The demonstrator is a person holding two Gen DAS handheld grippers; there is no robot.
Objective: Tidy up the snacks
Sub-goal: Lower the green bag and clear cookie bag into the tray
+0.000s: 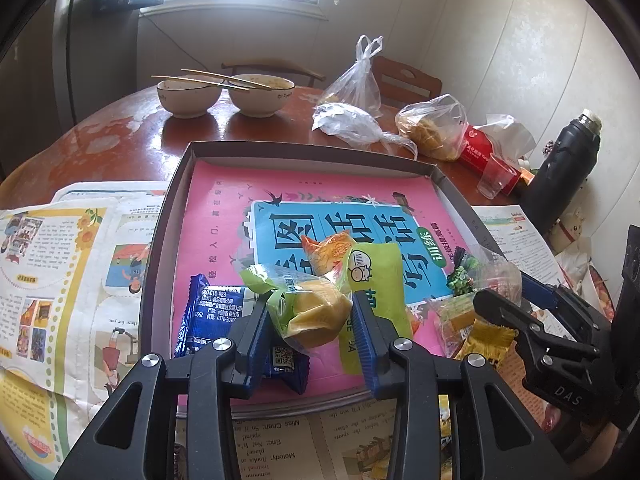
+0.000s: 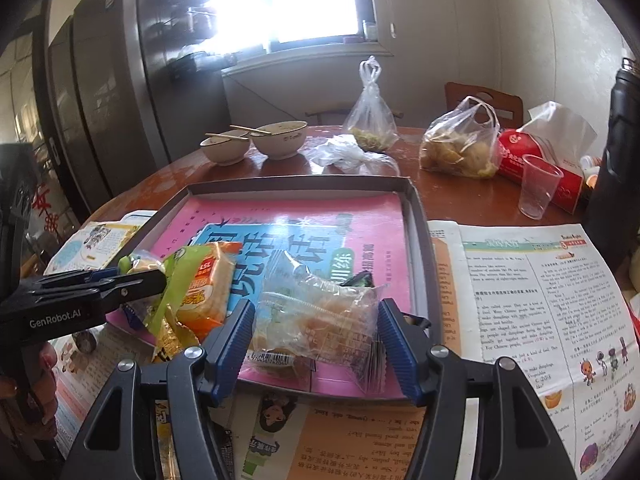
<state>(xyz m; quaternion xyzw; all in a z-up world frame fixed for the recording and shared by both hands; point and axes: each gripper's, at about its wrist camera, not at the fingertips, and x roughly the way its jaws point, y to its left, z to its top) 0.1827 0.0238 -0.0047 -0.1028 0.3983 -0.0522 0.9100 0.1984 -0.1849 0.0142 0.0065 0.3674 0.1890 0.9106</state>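
My left gripper [image 1: 312,316] is clamped on a yellow cake [image 1: 316,312] in a clear-and-green wrapper, pads pressing both sides. It's over the near end of the tray [image 1: 312,152], just above the blue packet [image 1: 212,312] & the green packet [image 1: 380,268]. My right gripper [image 2: 316,320] has a clear pack [image 2: 320,312] btw its fingers; both pads touch the film edges, so I read it as held, jaws fairly wide. That pack sits low over the tray's near right corner, on the pink book [image 2: 280,216] lining it.

Handling, my guess: both are light, soft, crushable. The cake will dent if I squeeze more, so grip across its middle, gently. Wrapper film is slick & crinkly, ends flop; don't grab the crimped ends alone or it'll swing. The clear pack is flat and a bit limp, best taken across the short width near centre, as now.

Pointing: cake's long axis runs roughly away from me, tilted, green twisted end up toward the far left. Clear pack's long axis runs away from me too, barcode end nearest, far end toward the tray's middle. The orange packet [image 2: 208,292] leans upright beside the left gripper.
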